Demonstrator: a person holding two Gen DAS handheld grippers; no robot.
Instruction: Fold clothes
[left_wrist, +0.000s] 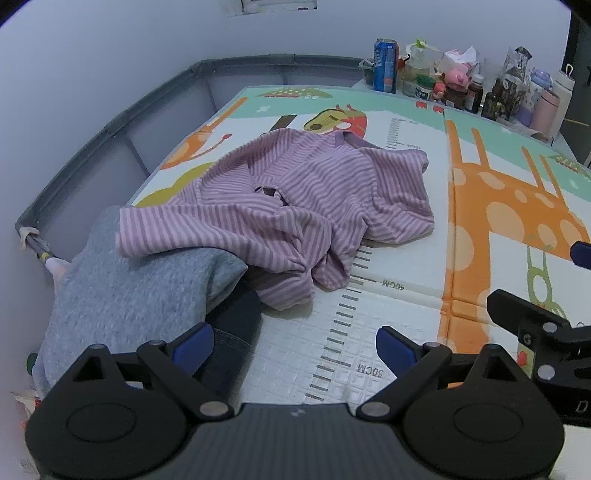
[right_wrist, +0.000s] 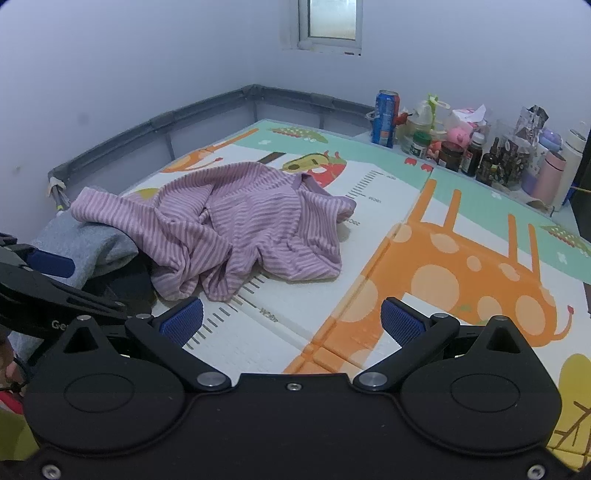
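Crumpled, unfolded: striped purple top (left_wrist: 295, 199) heaped on play mat (left_wrist: 406, 229), one edge draped over grey garment (left_wrist: 122, 291). Left hand-held gripper (left_wrist: 294, 349) and right hand-held gripper (right_wrist: 291, 322) spread wide, holding nothing.

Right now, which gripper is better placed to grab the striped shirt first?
Left, probably. The left gripper, open, sits just below the striped shirt's near hem. The right gripper, also open, hovers over bare mat, farther to the side.

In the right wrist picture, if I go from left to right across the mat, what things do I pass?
Grey garment → purple striped shirt → printed ruler marks → orange spotted giraffe print. Along the back edge: blue can → dark bottles → pink flask.
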